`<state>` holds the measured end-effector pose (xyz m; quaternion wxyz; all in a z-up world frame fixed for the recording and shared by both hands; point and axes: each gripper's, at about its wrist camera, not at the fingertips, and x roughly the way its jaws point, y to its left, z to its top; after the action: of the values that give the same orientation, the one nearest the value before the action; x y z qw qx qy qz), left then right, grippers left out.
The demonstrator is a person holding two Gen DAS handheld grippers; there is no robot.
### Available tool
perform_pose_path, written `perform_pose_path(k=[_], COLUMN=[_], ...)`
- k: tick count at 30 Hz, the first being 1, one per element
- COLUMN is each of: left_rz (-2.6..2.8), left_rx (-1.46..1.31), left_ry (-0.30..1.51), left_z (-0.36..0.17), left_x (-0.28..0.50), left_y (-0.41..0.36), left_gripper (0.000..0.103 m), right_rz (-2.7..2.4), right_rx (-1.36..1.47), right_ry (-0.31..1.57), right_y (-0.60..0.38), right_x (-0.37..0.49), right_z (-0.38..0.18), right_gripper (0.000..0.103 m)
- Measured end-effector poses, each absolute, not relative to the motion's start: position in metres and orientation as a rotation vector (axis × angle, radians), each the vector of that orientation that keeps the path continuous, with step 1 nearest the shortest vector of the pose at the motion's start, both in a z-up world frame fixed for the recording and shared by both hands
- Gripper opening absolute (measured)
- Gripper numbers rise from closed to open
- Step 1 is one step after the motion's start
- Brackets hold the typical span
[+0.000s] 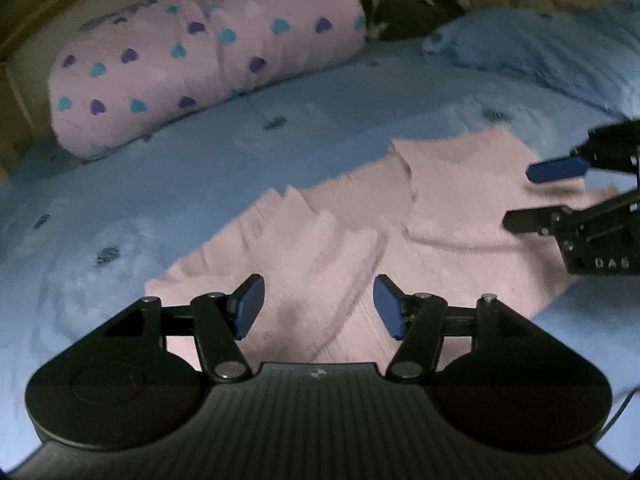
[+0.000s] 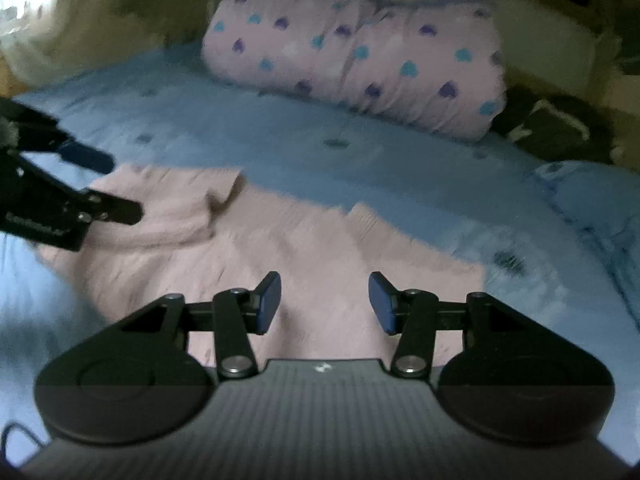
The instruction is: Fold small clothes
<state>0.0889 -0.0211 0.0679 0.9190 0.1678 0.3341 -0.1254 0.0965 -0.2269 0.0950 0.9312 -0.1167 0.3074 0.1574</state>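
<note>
Though blurred, pillow [image 2: 360, 64] beyond sweater [image 2: 256, 248]

Both views are smeared by motion blur, so the knit of the pink garment [image 1: 320, 240] ahead of the left gripper [image 1: 319, 306] reads only as streaks, and its folds cannot be traced. Its near edge is hidden under that claw's body. The right gripper [image 1: 520, 196], off to the claw's right, is cut by the picture's edge. Past the right gripper [image 2: 324, 303], far right, a dark object [image 2: 552, 128] beside the heart-print bundle [image 2: 360, 64] is too blurred to identify. The blue sheet [image 2: 280, 140] prints are indistinct smudges
</note>
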Motion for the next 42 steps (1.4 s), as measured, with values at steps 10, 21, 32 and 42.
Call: perform_pose_path(k=[10, 21, 32, 42], left_rz=[-0.201, -0.025, 0.117, 0.227], left_rx=[0.338, 0.209, 0.196, 0.202], left_ry=[0.681, 0.578, 0.535, 0.622], left_z=[0.035, 0.060, 0.064, 0.045], left_x=[0.106, 0.123, 0.139, 0.155], left_y=[-0.004, 0.032, 0.057, 0.077], left_gripper=[0.021, 0.012, 0.012, 0.041], right_rz=[0.393, 0.304, 0.079, -0.132], right_rx=[-0.344, -0.294, -0.171, -0.100], right_ry=[0.674, 0.558, 0.485, 0.600], right_y=[-0.215, -0.226, -0.268, -0.301], right_x=[0.102, 0.114, 0.126, 0.146], right_z=[0.067, 0.073, 0.079, 0.051], right_gripper=[0.049, 0.015, 0.014, 0.016])
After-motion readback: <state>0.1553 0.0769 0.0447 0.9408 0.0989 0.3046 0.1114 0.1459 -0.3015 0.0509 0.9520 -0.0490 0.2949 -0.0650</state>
